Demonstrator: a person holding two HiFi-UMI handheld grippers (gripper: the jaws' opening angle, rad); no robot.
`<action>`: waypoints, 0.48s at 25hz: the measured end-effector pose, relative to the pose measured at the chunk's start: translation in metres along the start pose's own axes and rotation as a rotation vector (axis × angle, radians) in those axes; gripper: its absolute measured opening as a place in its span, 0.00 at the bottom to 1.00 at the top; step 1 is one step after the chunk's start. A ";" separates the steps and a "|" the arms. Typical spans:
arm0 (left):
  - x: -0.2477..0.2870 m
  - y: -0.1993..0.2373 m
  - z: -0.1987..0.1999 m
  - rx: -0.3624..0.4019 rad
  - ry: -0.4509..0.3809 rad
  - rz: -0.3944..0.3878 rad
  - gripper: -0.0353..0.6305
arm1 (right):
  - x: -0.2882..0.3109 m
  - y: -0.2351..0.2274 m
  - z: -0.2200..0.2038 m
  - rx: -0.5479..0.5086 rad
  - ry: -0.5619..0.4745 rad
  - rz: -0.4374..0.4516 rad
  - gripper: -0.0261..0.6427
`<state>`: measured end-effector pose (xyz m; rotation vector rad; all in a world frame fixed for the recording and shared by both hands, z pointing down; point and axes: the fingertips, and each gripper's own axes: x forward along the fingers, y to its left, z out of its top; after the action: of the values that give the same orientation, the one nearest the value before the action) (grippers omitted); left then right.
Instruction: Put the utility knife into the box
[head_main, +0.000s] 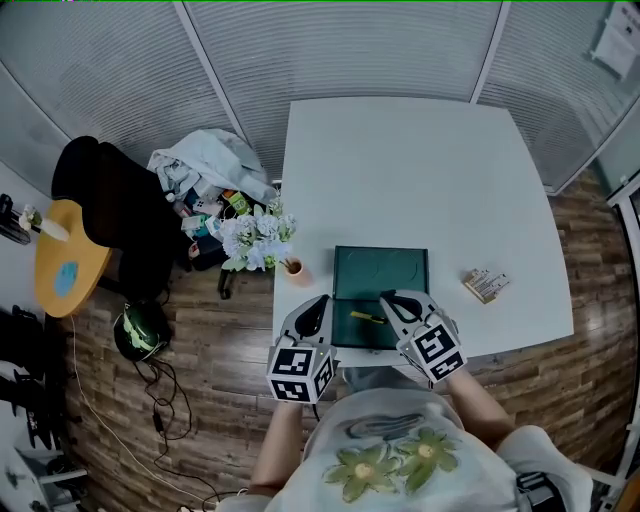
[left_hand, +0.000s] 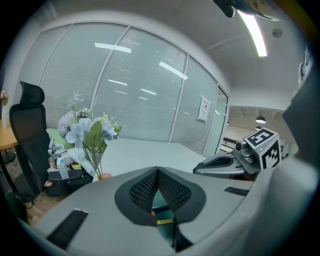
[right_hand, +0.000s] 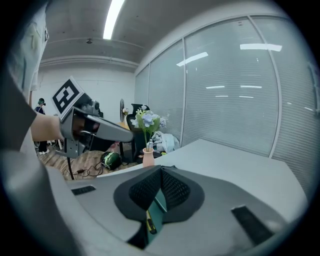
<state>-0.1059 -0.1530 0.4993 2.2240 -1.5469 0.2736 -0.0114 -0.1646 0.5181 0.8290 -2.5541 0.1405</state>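
A dark green box (head_main: 380, 272) lies open near the front edge of the white table (head_main: 420, 170). The yellow utility knife (head_main: 367, 317) rests inside its near half. My left gripper (head_main: 322, 301) hovers at the box's left edge with its jaws shut and nothing between them. My right gripper (head_main: 389, 297) hangs just above the knife's right end, also shut and empty. In the right gripper view the knife (right_hand: 149, 222) and the box (right_hand: 160, 202) show below the closed right gripper (right_hand: 161, 170). The left gripper view shows a yellow strip of the knife (left_hand: 165, 220) under the closed left gripper (left_hand: 158, 170).
A pink vase (head_main: 295, 270) with pale flowers (head_main: 260, 238) stands at the table's left edge beside the box. A small carton (head_main: 485, 285) lies to the right. On the floor at left are a black chair (head_main: 110, 215), bags, a helmet (head_main: 140, 330) and cables.
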 end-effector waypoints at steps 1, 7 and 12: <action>-0.001 0.000 0.000 0.001 -0.001 0.000 0.05 | -0.001 0.000 0.000 0.002 -0.003 0.000 0.03; -0.003 -0.002 0.000 0.002 -0.003 -0.001 0.05 | -0.003 0.003 0.003 0.001 -0.010 -0.005 0.03; -0.006 -0.006 0.001 0.009 -0.007 -0.006 0.05 | -0.006 0.005 0.004 -0.004 -0.019 -0.012 0.03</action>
<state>-0.1028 -0.1464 0.4949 2.2389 -1.5448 0.2723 -0.0114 -0.1582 0.5120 0.8483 -2.5655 0.1241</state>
